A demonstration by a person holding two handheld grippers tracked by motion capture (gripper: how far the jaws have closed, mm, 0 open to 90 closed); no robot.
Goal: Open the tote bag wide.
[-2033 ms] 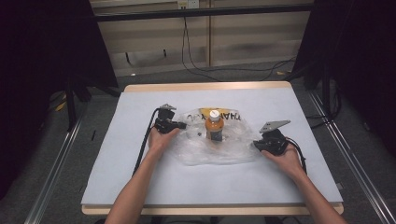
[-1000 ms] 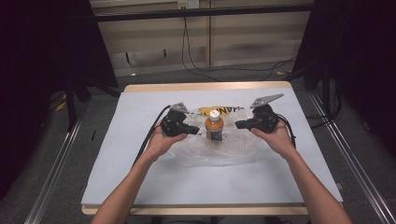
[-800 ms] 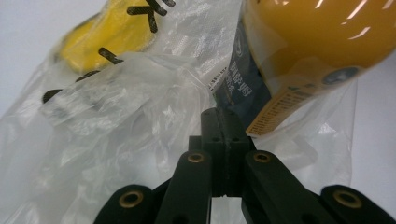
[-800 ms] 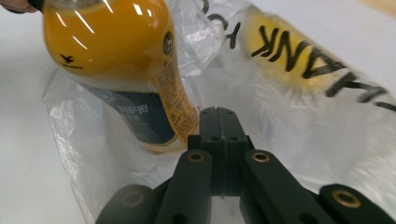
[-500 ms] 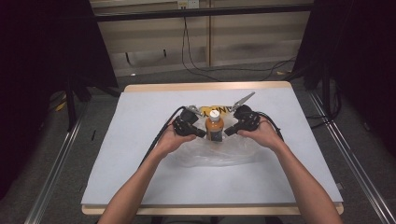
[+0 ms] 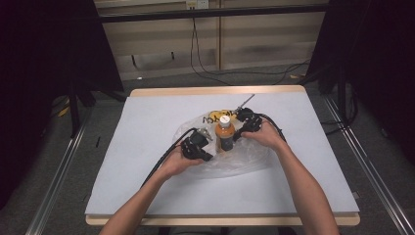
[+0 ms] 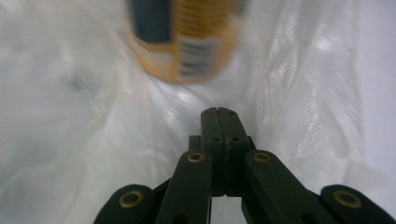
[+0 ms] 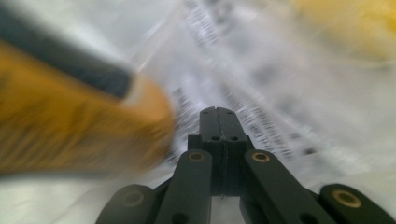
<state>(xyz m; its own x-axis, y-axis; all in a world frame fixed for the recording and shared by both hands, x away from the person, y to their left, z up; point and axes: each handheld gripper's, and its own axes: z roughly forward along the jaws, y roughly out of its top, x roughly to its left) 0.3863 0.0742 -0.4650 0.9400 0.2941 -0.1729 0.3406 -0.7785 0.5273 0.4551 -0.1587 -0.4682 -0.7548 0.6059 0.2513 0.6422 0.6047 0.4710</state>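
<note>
looking down from the high view, you have an orange drink bottle (image 6: 225,134) standing upright on a clear plastic bag (image 6: 244,159) near the middle of the white table cover (image 6: 147,186), its white cap up and its long axis vertical. your left gripper (image 6: 208,155) sits just beside the bottle's near-left side, your right gripper (image 6: 237,137) just beside its right. bare cover lies open on every side, well clear of the table edges.

in the left gripper view, your jaws are pressed together with nothing between them, low over crinkled bag, the bottle's base (image 7: 184,46) ahead and apart.

in the right gripper view, your jaws are likewise pressed together and empty; the blurred bottle (image 8: 79,126) lies to their left over printed bag film (image 8: 261,79).
</note>
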